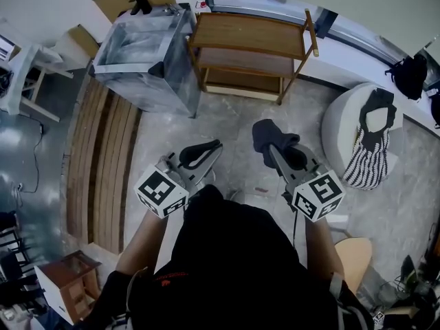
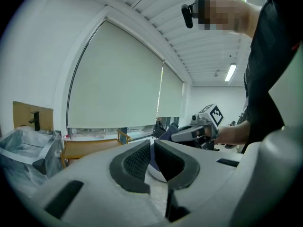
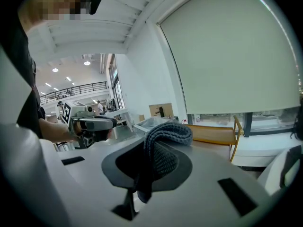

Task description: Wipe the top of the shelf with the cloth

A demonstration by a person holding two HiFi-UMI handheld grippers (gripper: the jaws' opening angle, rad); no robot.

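The floor (image 1: 227,126) is grey stone, and I stand on it facing the wall. The wooden shelf (image 1: 251,27) stands ahead of me against that wall, under the window, with two tiers. Its top is well apart from both of my hand-held grippers. A plastic-covered bin (image 1: 148,53) sits just beside the shelf on its left. A white stool (image 1: 344,126) is off to my right.

My left hand-held gripper (image 1: 210,150) hovers over the floor in front of my body. Its jaws are closed together with nothing between them, as the left gripper view (image 2: 152,143) shows.

My right hand-held gripper (image 1: 278,150) is level with it and near it. Its jaws are clamped on the dark grey cloth (image 1: 269,133). The cloth (image 3: 168,134) bunches up over the jaw tips (image 3: 154,150), and a corner hangs down below them.
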